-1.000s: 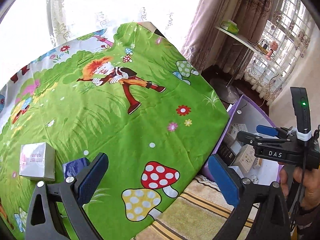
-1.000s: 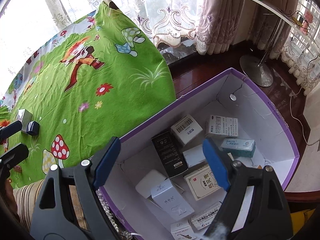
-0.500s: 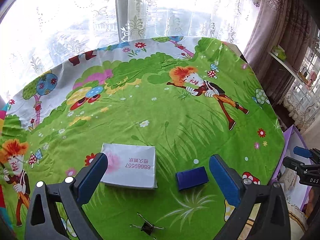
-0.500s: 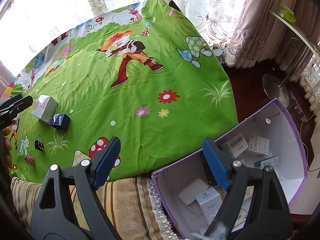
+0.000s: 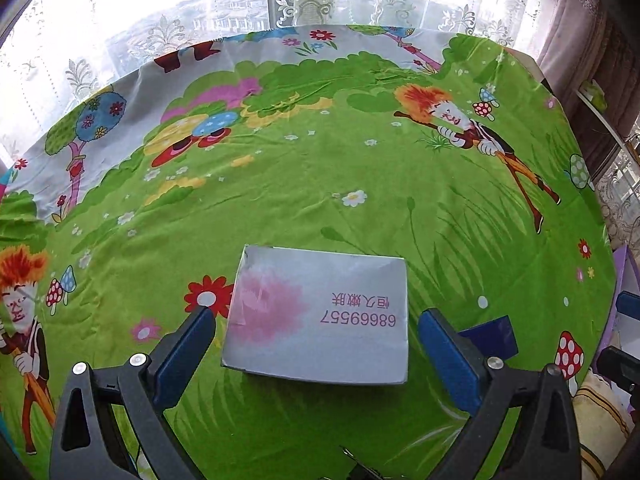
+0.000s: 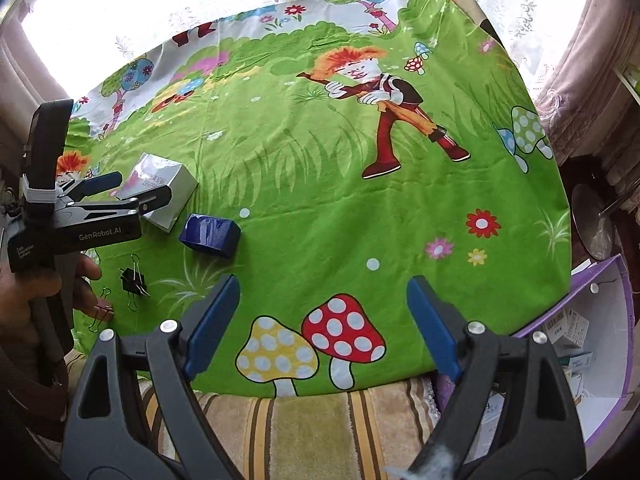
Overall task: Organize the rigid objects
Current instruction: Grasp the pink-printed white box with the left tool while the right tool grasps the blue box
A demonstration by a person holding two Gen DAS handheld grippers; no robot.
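A silver box with a pink flower print point(image 5: 316, 316) lies flat on the green cartoon tablecloth point(image 5: 304, 184). My left gripper point(image 5: 314, 320) is open and straddles it, with a small gap at each pad. A small dark blue box point(image 5: 494, 334) sits just right of the silver one, partly behind my right finger. In the right wrist view my left gripper point(image 6: 142, 188) reaches over the silver box point(image 6: 170, 170), and the blue box point(image 6: 210, 234) lies beside it. My right gripper point(image 6: 323, 286) is open and empty above the mushroom print near the table's front edge.
A purple-rimmed white box point(image 6: 622, 280) holding several small cartons stands below the table's right edge. Black binder clips point(image 6: 134, 280) lie near the front left, by the hand point(image 6: 48, 280) that holds the left gripper. A striped cloth point(image 6: 304, 412) hangs under the table edge. Lace curtains hang behind.
My left gripper swung left from the table's right edge and came down over the silver box, which now lies between its jaws. My right gripper left the purple box and moved left over the table's front.
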